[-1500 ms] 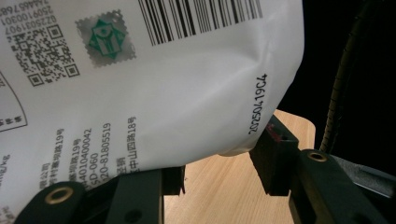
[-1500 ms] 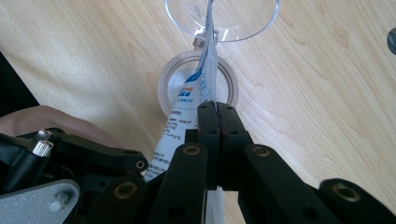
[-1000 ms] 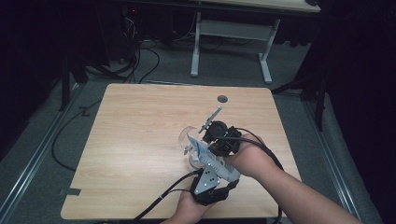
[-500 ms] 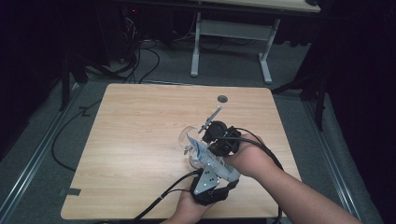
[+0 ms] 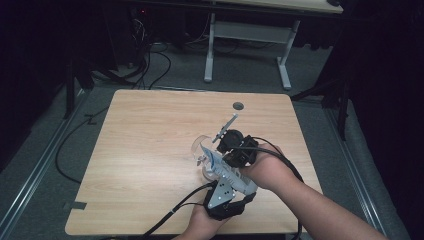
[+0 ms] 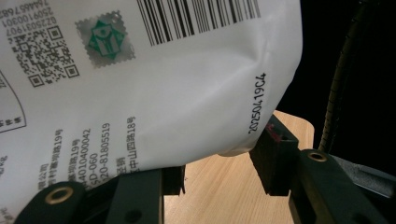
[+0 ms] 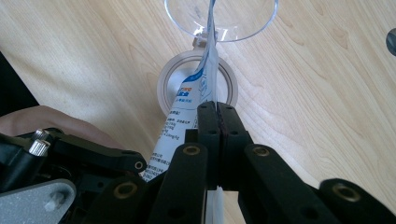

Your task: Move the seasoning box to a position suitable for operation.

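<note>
SURROUNDINGS: bare wooden table [image 5: 140, 165], dark round grommet [image 5: 238, 105] far side, clear | OBJECT: white printed pouch [image 6: 154, 79] above a clear round container [image 7: 219, 18] with lid [image 7: 170, 86], table centre-right | LEFT: left gripper [image 5: 222, 172], jaws on pouch body, hand low at near edge | RIGHT: right gripper [image 7: 217, 112], jaws pressed together on pouch edge, forearm angled in from lower right.

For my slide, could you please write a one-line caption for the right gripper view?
Right gripper pinches the edge of a white printed pouch above a clear glass on the wooden table.
</note>
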A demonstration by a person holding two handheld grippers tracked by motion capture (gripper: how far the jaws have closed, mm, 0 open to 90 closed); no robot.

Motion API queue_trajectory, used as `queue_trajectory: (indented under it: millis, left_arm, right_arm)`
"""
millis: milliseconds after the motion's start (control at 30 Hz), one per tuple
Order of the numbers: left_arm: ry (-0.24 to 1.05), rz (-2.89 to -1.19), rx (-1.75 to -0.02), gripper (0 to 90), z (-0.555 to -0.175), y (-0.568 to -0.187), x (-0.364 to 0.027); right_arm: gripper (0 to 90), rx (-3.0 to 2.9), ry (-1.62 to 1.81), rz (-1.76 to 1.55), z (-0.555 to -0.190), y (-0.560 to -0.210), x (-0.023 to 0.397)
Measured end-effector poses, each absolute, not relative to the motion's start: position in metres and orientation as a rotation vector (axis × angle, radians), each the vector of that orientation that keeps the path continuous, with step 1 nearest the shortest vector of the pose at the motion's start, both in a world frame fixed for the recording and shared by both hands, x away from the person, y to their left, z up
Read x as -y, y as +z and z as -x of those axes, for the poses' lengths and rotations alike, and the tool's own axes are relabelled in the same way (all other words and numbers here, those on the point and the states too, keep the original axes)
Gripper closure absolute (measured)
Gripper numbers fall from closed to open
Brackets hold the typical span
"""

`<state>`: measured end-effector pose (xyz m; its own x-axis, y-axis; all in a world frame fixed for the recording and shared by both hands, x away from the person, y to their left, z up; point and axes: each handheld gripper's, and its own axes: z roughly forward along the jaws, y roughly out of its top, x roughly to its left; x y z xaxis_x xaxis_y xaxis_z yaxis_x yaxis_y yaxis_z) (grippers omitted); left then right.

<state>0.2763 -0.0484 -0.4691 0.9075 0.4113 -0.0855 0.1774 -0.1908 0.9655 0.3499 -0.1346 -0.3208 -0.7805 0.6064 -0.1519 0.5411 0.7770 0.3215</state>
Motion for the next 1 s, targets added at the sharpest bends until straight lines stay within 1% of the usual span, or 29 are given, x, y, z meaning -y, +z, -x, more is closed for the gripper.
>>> queue_trajectory:
  millis: [1000]
  left_arm:
    - [0.225,-1.765,-0.444,59.2,-0.2761,-0.4684,0.0480]
  right_arm:
    - [89.8,-2.725,0.380,-0.884,-0.3503,-0.3214,0.1331]
